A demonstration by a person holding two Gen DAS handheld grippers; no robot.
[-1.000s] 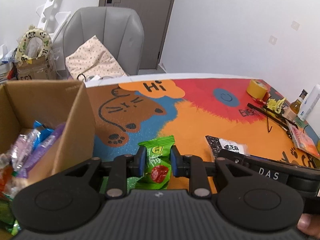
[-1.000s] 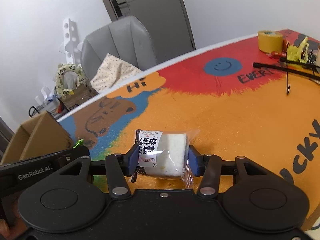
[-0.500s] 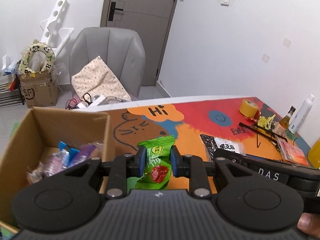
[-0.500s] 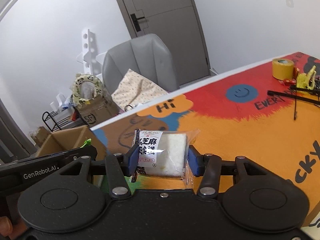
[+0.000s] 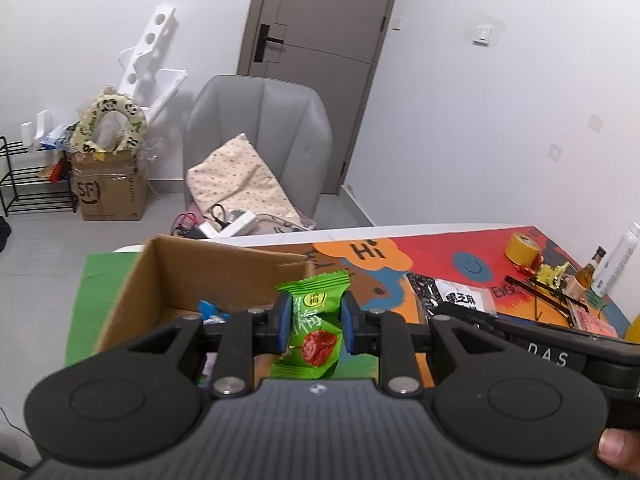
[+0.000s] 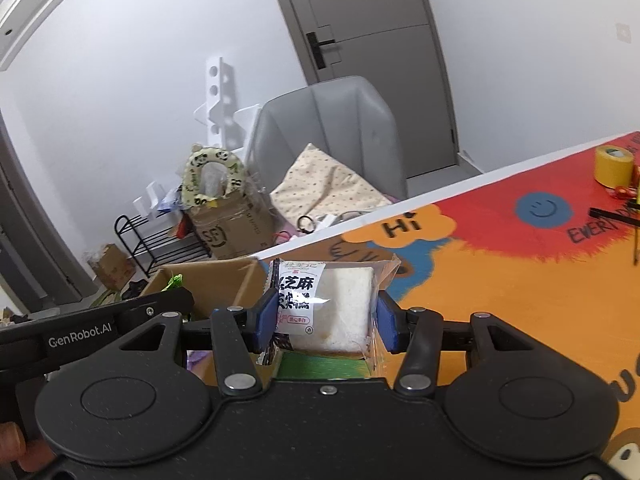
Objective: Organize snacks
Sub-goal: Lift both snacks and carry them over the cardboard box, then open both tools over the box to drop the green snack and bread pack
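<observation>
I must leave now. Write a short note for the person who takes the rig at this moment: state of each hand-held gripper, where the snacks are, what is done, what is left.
Left hand-held gripper: shut on the green candy, held above the box.
Right hand-held gripper: shut on the bread, above the mat just right of the box.
Done: some snacks already lie in the box; both last pickups are made.
Left: lower and release the candy into the box, then probably the bread. Tape and bottles at the mat's far end are not snacks.

Black left gripper (image 5: 313,322) and right gripper (image 6: 326,316), blue pads (image 5: 283,320), silver screws, white "GenRobot.AI" lettering.
</observation>
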